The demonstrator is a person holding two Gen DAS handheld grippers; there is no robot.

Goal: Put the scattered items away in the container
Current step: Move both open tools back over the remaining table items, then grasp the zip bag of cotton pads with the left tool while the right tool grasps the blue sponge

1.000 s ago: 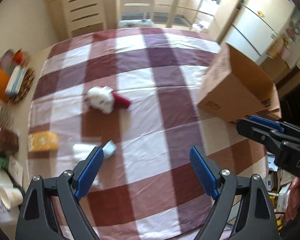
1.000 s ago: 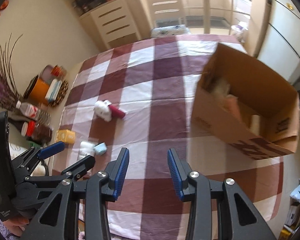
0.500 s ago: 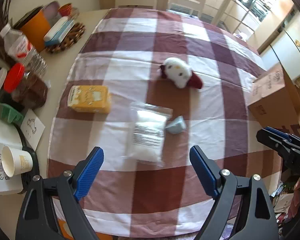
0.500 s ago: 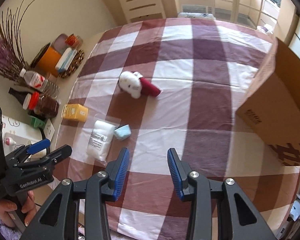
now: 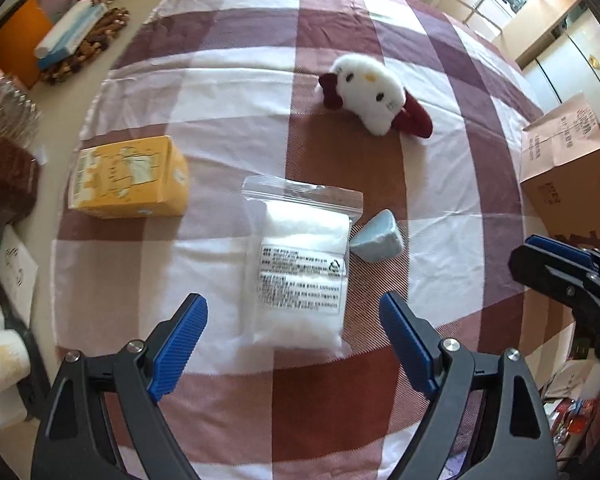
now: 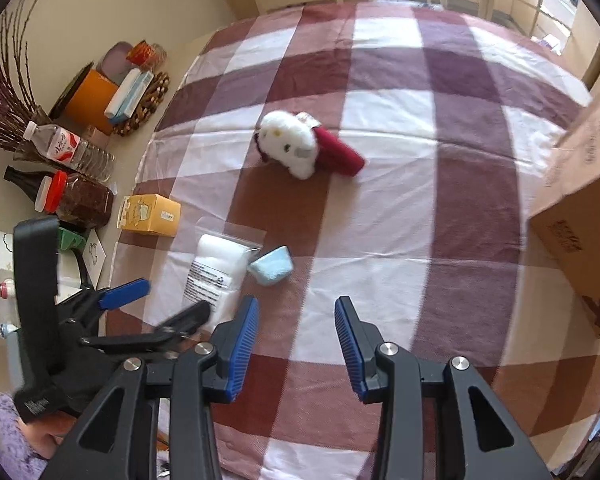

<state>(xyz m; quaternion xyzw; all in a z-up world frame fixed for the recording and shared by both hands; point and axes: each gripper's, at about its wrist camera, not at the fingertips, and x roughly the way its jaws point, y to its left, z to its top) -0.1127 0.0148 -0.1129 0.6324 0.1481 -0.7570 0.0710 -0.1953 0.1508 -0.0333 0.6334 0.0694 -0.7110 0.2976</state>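
Note:
On the checked cloth lie a clear zip bag of white stuffing (image 5: 300, 264) (image 6: 216, 272), a small pale-blue cup (image 5: 377, 237) (image 6: 271, 267) beside it, a yellow box (image 5: 128, 176) (image 6: 150, 214) and a white plush toy with dark red parts (image 5: 374, 96) (image 6: 300, 148). My left gripper (image 5: 294, 328) (image 6: 160, 298) hangs open above the near end of the zip bag, the bag lying between its fingers' line. My right gripper (image 6: 296, 332) is open with nothing between its fingers, over the cloth near the blue cup. The cardboard box (image 5: 568, 176) (image 6: 580, 208) stands at the right.
Off the cloth's left edge stand an orange container (image 6: 88, 100), a water bottle (image 6: 68, 148), a red-lidded jar (image 6: 80, 200), dried purple stems (image 6: 4, 92) and a paper cup (image 5: 2, 356). A purple sleeve and hand (image 6: 24, 432) hold the left gripper. Cabinets stand beyond the table.
Both grippers have swung left and sunk toward the cloth. The zip bag, blue cup and yellow box now loom larger; the cardboard box has slid to the right edge. Neither gripper's opening has changed.

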